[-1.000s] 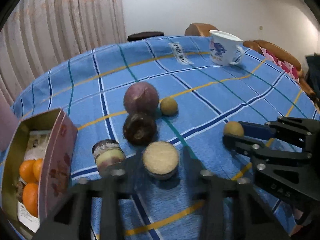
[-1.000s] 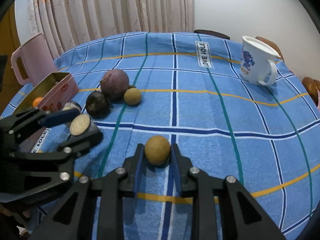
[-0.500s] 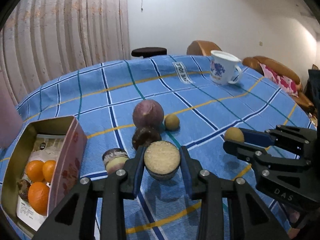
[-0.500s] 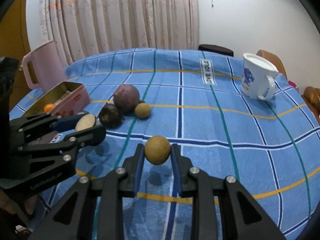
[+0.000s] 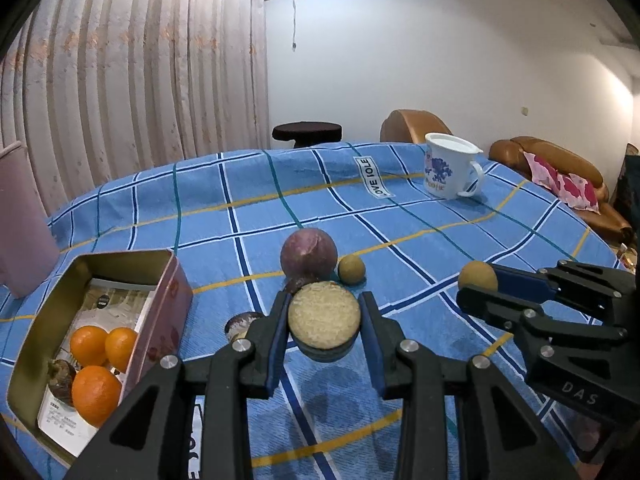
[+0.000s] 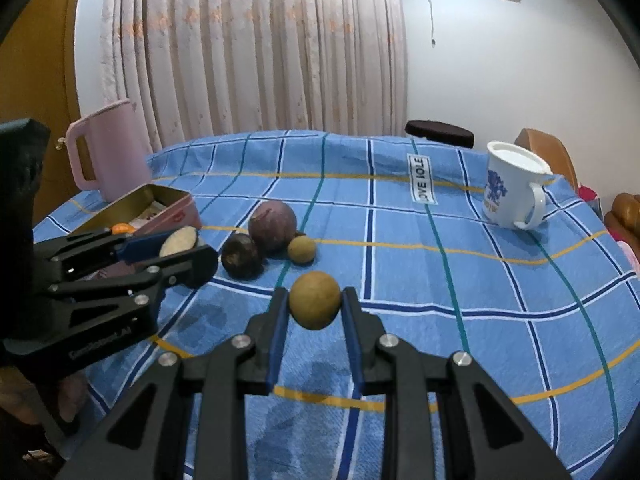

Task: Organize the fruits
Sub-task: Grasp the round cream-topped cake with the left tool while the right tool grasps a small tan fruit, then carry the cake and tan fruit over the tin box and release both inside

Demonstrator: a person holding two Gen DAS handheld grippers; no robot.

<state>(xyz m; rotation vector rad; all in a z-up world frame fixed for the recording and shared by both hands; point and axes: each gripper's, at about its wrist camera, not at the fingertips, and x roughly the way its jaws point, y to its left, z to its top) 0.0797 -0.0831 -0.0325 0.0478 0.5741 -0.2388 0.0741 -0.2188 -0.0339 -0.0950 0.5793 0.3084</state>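
My left gripper (image 5: pixel 324 324) is shut on a halved fruit (image 5: pixel 324 320) with a pale cut face and holds it above the blue checked tablecloth. My right gripper (image 6: pixel 315 306) is shut on a small tan round fruit (image 6: pixel 315 300), also lifted; it shows at the right of the left wrist view (image 5: pixel 477 276). On the cloth lie a large purple fruit (image 5: pixel 309 254), a small tan fruit (image 5: pixel 351 269), a dark fruit (image 6: pixel 241 255) and another halved fruit (image 5: pixel 240 325). A pink tin (image 5: pixel 170 292) at the left holds three oranges (image 5: pixel 96 388) and a dark fruit.
A white mug (image 5: pixel 448 170) with a blue print stands at the far right of the table. A pink jug (image 6: pixel 108 150) stands behind the tin. Chairs, a stool and a curtain lie beyond the table's far edge.
My left gripper closed on the halved fruit and lifted it off the cloth. My right gripper lifted the small tan fruit. Both views have risen and tilted up.
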